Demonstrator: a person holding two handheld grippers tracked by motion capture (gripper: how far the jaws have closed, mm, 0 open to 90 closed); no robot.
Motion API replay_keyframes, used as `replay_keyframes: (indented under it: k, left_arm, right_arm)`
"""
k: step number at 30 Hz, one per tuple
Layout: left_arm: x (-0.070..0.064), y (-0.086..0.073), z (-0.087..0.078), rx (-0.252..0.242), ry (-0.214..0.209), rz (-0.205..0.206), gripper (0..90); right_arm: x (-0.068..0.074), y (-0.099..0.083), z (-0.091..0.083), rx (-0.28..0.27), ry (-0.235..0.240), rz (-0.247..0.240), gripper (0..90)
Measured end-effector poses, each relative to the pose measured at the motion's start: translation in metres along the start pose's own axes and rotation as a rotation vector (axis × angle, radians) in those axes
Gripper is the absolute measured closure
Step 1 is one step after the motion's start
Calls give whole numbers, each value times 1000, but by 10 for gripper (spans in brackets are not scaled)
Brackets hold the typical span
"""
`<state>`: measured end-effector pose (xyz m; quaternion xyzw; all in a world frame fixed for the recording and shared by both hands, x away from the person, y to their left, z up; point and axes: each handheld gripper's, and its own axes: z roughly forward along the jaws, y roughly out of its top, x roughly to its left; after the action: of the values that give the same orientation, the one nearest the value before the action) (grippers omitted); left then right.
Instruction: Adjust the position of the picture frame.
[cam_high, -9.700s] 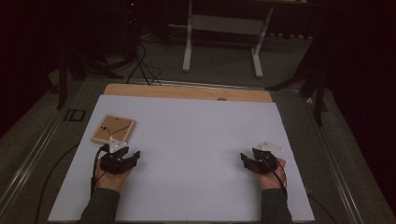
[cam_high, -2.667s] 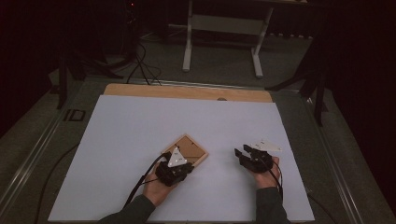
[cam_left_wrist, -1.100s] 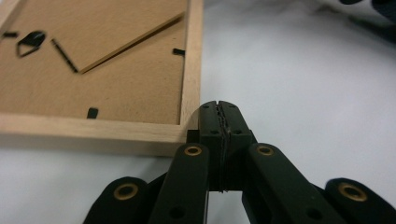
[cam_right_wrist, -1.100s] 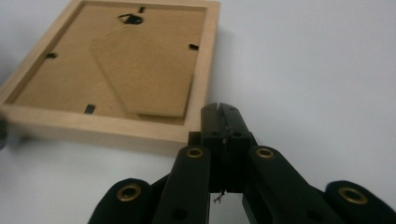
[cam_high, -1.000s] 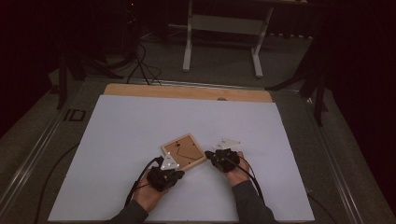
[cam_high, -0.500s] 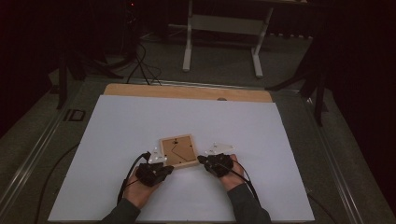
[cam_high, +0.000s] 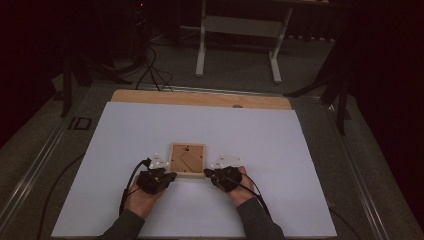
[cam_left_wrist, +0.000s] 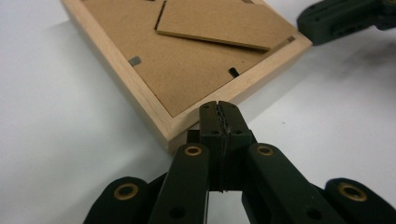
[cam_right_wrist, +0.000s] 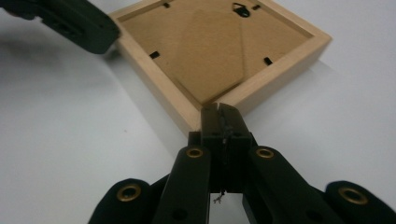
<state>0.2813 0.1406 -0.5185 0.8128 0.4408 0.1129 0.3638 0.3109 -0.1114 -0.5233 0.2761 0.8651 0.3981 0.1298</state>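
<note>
High view: picture frame (cam_high: 187, 160) now squared between both grippers.

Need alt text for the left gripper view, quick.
The left hand-held gripper, jaws shut, meets the near corner of a wooden picture frame lying back-side up on the white table. The other hand-held gripper sits at the frame's far corner.

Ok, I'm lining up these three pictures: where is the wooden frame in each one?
High view: frame lies back-up at the table's near middle, between the two grippers.
Left gripper view: it fills the upper middle, a corner at the shut jaws.
Right gripper view: upper middle, a corner at the shut jaws.
Shared landmark: the cardboard stand on the frame's back.
</note>
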Motion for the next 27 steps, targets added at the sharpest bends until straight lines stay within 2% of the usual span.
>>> replay_keyframes:
  k: [5, 18, 27]
  left_arm:
    - [5, 0, 1, 8, 22, -9, 894]
    - [8, 1, 4, 16, 29, -24, 893]
    - [12, 0, 2, 13, 43, -45, 893]
  right_arm:
    - [8, 4, 5, 0, 16, -15, 897]
    - [23, 17, 20, 8, 57, -65, 897]
    - [36, 28, 36, 2, 86, -74, 897]
